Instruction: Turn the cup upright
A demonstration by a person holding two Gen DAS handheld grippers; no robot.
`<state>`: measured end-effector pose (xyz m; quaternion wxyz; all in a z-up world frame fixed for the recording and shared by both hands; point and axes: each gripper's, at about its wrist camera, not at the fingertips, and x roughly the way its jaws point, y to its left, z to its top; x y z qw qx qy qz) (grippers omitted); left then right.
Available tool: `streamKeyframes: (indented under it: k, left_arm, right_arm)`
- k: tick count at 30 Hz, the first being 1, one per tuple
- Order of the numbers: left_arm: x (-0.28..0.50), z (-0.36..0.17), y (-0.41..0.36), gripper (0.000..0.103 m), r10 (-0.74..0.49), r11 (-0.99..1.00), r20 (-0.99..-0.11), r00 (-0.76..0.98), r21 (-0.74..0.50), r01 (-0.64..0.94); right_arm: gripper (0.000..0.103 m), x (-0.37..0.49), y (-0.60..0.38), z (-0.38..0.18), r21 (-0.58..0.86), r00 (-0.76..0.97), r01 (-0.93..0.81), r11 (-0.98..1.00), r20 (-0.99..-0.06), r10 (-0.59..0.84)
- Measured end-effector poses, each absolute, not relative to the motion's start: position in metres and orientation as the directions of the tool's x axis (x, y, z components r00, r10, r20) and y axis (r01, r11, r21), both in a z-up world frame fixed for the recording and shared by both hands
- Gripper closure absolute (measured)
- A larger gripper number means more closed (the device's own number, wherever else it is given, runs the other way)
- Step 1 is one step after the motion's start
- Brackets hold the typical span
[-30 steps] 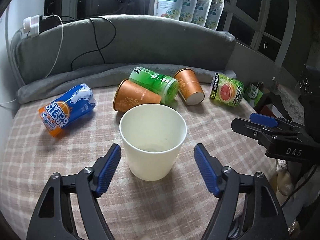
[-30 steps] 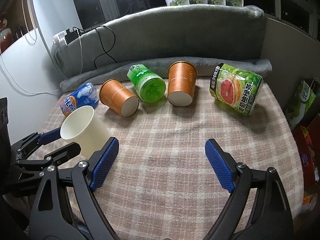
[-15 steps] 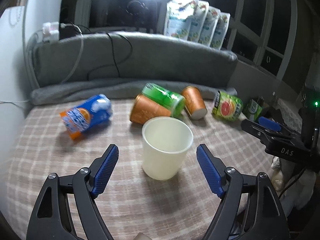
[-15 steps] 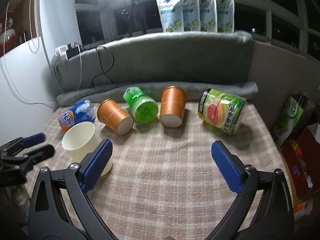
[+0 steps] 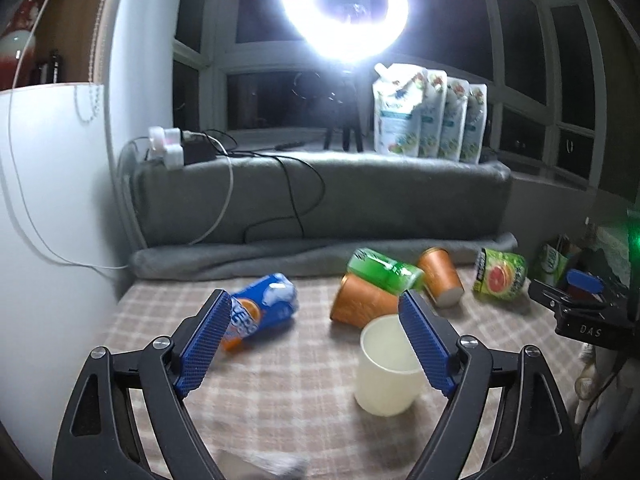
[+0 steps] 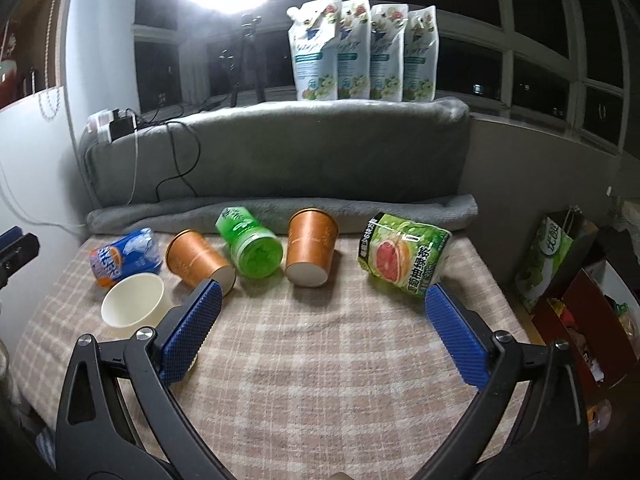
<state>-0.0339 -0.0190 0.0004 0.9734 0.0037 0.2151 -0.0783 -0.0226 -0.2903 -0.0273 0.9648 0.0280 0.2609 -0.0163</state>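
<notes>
While both grippers hang wide-jawed and hold nothing, the items run as follows, near to far.

Left gripper (image 5: 316, 338): jaws spread, nothing between them; raised and off to the side of the cup, which looks like a hand with its work finished.

Right gripper (image 6: 320, 330): jaws likewise spread and bare, above open cloth, well apart from every item.

Table (image 6: 320, 400): covered in beige check cloth.

Cup (image 6: 134, 306), cream paper: stands mouth up on the cloth at the near left, free of both grippers. By my reading the flip is done.

Row behind, all on their sides: blue can (image 6: 126, 256), brown cup (image 6: 198, 262), green bottle (image 6: 250, 248), second brown cup (image 6: 312, 248), grapefruit pack (image 6: 404, 260). Probably left lying as further pieces or clutter.

Grey cushion (image 6: 280, 152): backs the table, with cables draped over it.

Pouches (image 6: 362, 50): four, upright on the sill.

Ring light (image 5: 346, 4): glares from behind.
</notes>
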Motion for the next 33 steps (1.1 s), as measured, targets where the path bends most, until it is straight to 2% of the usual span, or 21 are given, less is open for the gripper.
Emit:
streamKeyframes:
  k: [9, 17, 33]
  left_arm:
    - [-0.032, 0.006, -0.002, 0.001, -0.135, 0.990, -0.401, 0.906, -0.090, 0.108]
    - [-0.028, 0.004, 0.003, 0.001, -0.133, 0.990, -0.419, 0.898, -0.107, 0.097]
    - [-0.027, 0.000, 0.005, 0.001, -0.137, 0.989, -0.432, 0.891, -0.113, 0.097]
  right_arm:
    - [0.000, -0.022, -0.289, -0.021, 0.041, 0.886, 0.075, 0.996, -0.461, -0.048]
    - [0.000, -0.028, -0.286, -0.012, 0.022, 0.909, 0.088, 0.996, -0.410, -0.072]
    - [0.000, -0.030, -0.282, -0.005, -0.005, 0.922, 0.089, 0.996, -0.378, -0.085]
